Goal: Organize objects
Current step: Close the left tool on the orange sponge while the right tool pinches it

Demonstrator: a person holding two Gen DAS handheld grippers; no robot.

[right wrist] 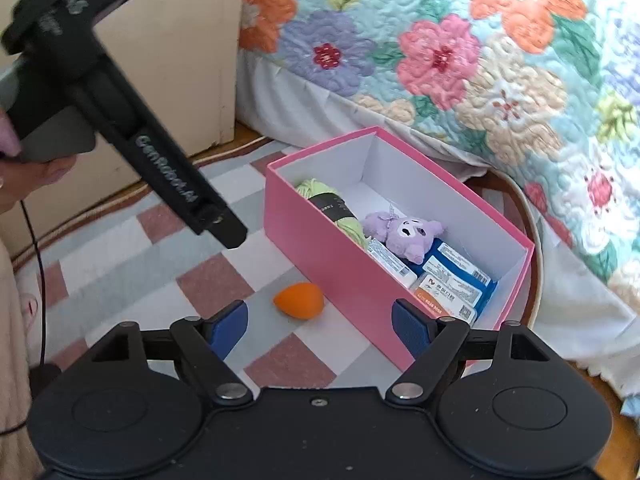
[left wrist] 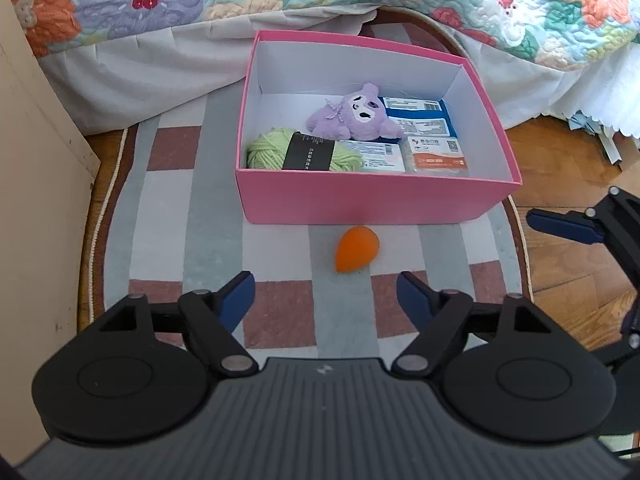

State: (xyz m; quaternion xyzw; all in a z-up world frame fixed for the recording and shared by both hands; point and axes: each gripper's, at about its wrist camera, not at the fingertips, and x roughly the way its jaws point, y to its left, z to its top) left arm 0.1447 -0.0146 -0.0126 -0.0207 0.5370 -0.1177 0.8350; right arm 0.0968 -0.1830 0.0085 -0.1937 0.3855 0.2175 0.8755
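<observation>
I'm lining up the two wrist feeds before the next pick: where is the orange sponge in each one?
Left wrist: orange sponge lies low of centre on the checked rug, just before the near wall of the pink box.
Right wrist: orange sponge lies low of centre, left of the pink box.
Shared landmark: the pink box.

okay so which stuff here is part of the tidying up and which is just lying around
Part of the job: pink box, orange sponge, green yarn, purple plush, packets.
Just there: checked rug, floral quilt, cream cabinet.
</observation>
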